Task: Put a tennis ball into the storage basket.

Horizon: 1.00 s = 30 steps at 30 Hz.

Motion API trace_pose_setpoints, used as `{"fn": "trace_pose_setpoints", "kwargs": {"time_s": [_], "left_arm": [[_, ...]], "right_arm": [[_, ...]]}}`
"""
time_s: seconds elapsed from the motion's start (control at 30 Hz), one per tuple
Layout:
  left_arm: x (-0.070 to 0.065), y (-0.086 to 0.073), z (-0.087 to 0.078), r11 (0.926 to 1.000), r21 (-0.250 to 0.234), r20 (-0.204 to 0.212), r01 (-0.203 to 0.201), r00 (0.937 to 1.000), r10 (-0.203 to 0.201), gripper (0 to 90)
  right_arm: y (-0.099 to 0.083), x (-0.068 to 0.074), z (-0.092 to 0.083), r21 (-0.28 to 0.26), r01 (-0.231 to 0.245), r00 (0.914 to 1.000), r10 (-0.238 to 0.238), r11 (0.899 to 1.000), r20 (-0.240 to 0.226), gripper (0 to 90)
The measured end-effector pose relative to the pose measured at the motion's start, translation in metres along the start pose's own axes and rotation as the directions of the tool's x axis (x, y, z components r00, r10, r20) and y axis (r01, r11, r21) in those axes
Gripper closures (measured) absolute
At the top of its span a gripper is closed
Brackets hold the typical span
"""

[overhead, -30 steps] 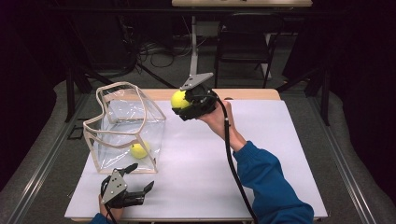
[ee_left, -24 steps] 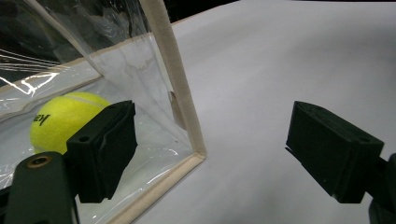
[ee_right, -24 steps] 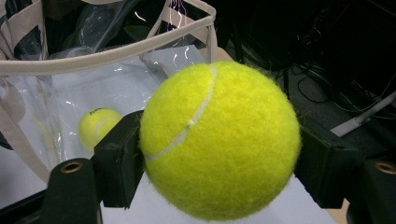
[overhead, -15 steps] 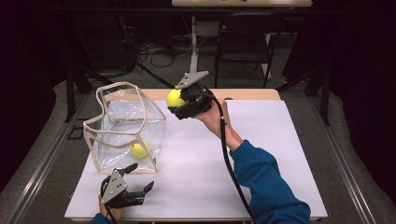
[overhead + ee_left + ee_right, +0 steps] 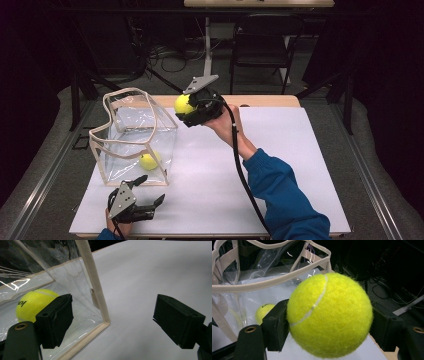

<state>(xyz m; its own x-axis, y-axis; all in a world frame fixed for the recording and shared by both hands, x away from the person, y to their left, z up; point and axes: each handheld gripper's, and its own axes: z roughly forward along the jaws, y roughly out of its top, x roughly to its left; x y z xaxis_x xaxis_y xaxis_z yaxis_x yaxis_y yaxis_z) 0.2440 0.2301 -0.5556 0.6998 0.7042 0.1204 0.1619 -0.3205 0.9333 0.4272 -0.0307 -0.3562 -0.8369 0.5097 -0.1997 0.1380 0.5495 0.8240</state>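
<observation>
Right gripper, clamped on a tennis ball, has shifted nearer the clear bag's rim; drop imminent. Left gripper wide, empty.

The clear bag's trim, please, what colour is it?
Beige trim edges the clear bag; clearest in the left gripper view.

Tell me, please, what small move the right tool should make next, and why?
Probably carry the held tennis ball a little further left, over the clear bag. The right tool grips it just beside the bag's open rim, not above it, and another ball already lies inside.
</observation>
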Motion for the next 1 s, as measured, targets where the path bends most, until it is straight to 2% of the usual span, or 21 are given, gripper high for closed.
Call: {"fn": "trace_pose_setpoints", "kwargs": {"time_s": [1.0], "left_arm": [[0.000, 0.000, 0.000, 1.0000, -0.001, -0.001, 0.002, 1.0000, -0.002, 15.8]], "right_arm": [[0.013, 0.008, 0.008, -0.015, 0.021, 0.9997, -0.021, 1.000, -0.015, 25.4]]}}
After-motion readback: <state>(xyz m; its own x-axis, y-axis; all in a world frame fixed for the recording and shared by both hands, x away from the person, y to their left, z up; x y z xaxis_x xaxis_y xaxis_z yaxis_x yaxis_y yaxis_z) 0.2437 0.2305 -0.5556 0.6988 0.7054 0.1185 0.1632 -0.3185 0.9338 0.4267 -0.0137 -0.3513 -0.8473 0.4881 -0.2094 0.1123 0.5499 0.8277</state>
